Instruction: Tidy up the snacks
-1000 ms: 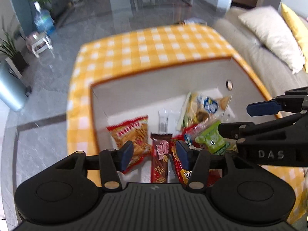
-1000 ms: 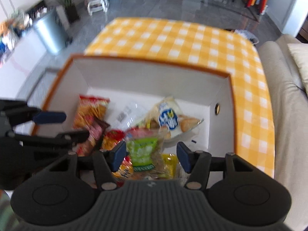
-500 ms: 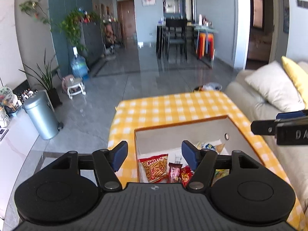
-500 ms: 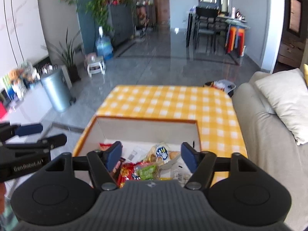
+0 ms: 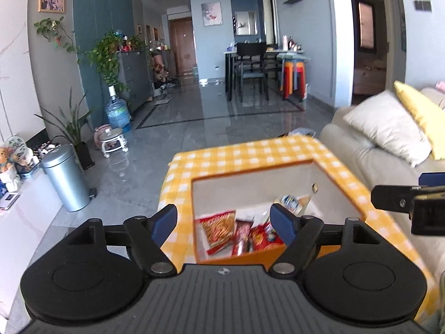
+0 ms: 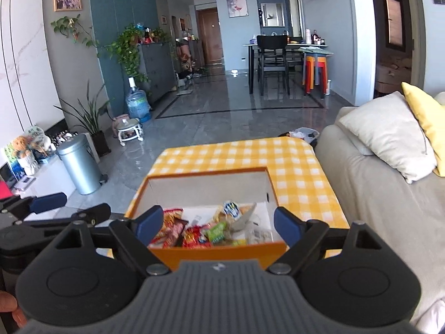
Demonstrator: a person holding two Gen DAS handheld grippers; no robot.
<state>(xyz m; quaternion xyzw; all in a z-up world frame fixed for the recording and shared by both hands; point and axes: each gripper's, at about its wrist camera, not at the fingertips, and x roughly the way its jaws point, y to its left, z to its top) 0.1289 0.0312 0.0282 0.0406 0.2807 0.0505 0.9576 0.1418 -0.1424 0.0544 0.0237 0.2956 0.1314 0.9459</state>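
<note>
Both my grippers have lifted back from the box (image 6: pixel 217 256) since a second ago — left gripper (image 5: pixel 224 221) and right gripper (image 6: pixel 218 224) spread wide, holding nothing. Snack packets (image 6: pixel 211 232) lie heaped inside the box, on the near end of the checked table (image 6: pixel 236 153).

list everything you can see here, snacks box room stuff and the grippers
orange cardboard box with white inside: 1, on the checked table
snack packets: several, red, green, yellow, piled in the box
yellow-and-white checked tablecloth: 1, over the table
silver pedal bin: 1, on the floor, left
blue water jug: 1, by the plants
beige sofa: 1, right, with a white cushion and a yellow cushion
left gripper: 1, black, blue pads, open, empty
right gripper: 1, same, open, empty
</note>
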